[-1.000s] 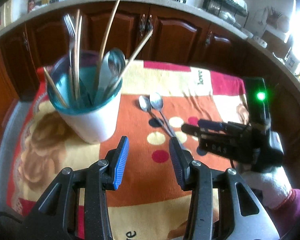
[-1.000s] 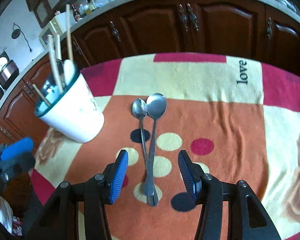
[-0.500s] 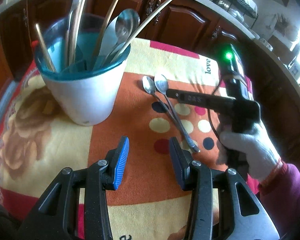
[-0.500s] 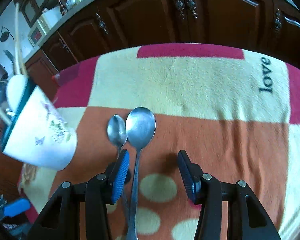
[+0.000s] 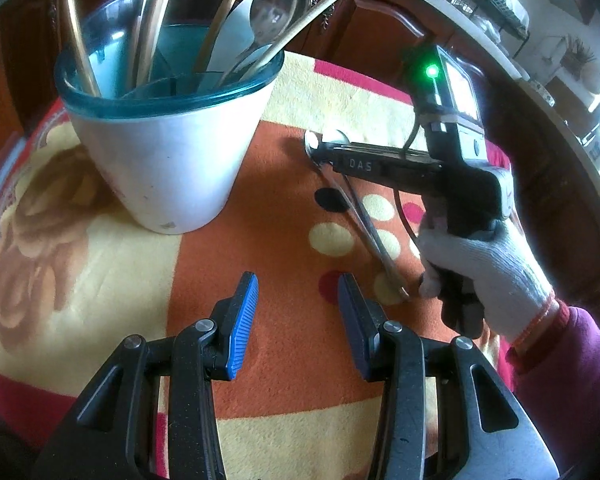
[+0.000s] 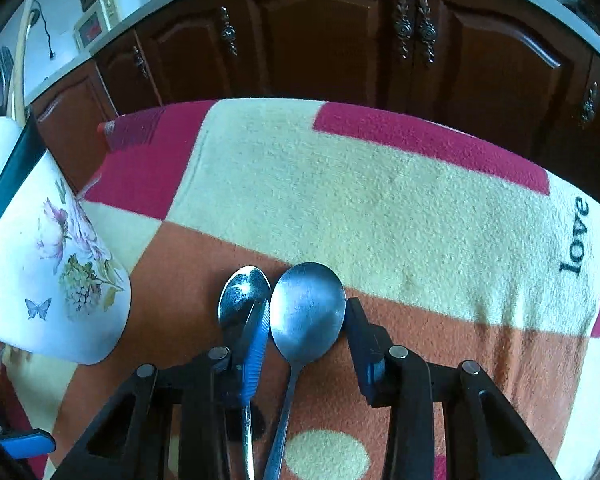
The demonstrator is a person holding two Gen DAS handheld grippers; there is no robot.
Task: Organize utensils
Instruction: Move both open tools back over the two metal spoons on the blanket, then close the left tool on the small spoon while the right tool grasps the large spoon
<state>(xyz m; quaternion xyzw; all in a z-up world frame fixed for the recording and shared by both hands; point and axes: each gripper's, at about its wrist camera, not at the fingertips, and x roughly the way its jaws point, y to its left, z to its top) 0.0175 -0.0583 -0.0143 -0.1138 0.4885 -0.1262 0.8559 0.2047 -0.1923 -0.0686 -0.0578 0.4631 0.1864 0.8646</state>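
Two metal spoons lie side by side on the patterned cloth [image 6: 340, 200]. The large spoon [image 6: 306, 312] has its bowl between the pads of my right gripper [image 6: 307, 314], whose jaws are closing and touch both of the bowl's edges. The small spoon [image 6: 240, 292] lies just left of the blue left pad [image 6: 256, 344]. In the left wrist view the right gripper [image 5: 320, 150] reaches over the spoon bowls, and the handles [image 5: 364, 224] run toward a gloved hand [image 5: 480, 264]. My left gripper [image 5: 298, 284] hangs open and empty above the orange cloth. The white, teal-rimmed utensil cup [image 5: 160, 168] holds several utensils.
The flowered side of the cup [image 6: 52, 280] stands left of the spoons. Dark wooden cabinets [image 6: 320, 40] run behind the table's far edge. A counter with a dish rack [image 5: 492, 4] curves along the back right. A sliver of the left gripper [image 6: 24, 442] shows at bottom left.
My right gripper slid forward along the spoons from handles to bowls and narrowed around the large spoon's bowl. My left gripper sank and drew nearer the cup.
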